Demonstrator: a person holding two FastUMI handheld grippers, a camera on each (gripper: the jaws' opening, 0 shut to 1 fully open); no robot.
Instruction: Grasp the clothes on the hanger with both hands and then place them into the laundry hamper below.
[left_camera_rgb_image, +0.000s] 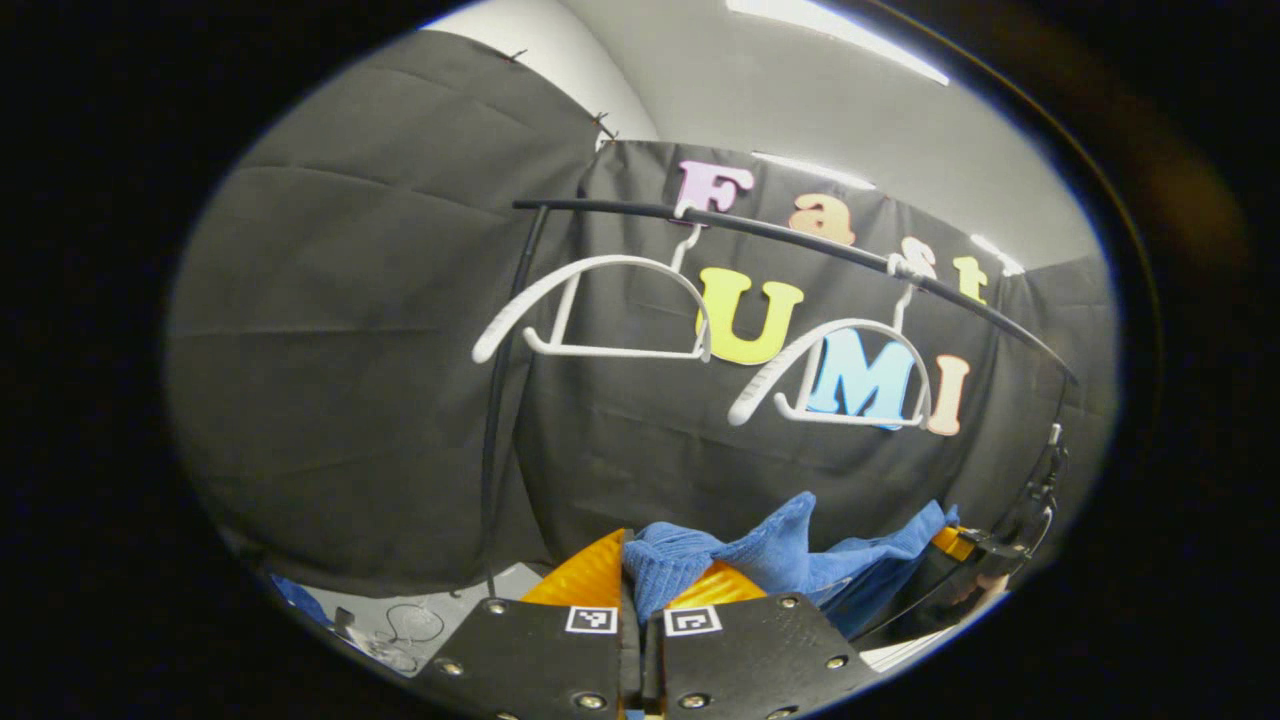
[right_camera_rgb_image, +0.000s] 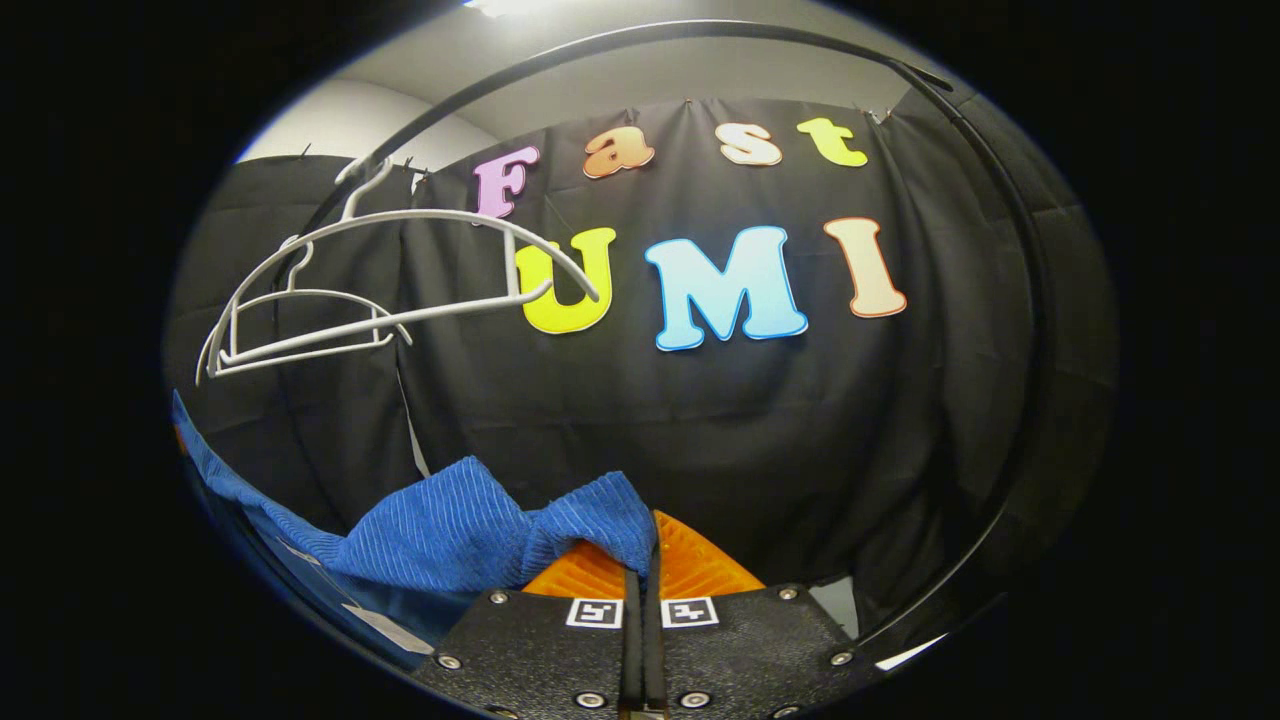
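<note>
Black cloth backs a dark rail (left_camera_rgb_image: 800, 238) with two bare white hangers (left_camera_rgb_image: 600, 310). Below them my left gripper (left_camera_rgb_image: 640, 585) pinches one end of the blue garment (left_camera_rgb_image: 770, 560), my right gripper (right_camera_rgb_image: 645, 560) pinches the other, both pointing level at the wall.

The blue garment (right_camera_rgb_image: 450, 530) runs off the right gripper view's lower-left edge; small objects on the floor (left_camera_rgb_image: 400, 630) too blurred to identify; the other gripper (left_camera_rgb_image: 985, 555) sits half cut off at the left gripper view's rim.
</note>
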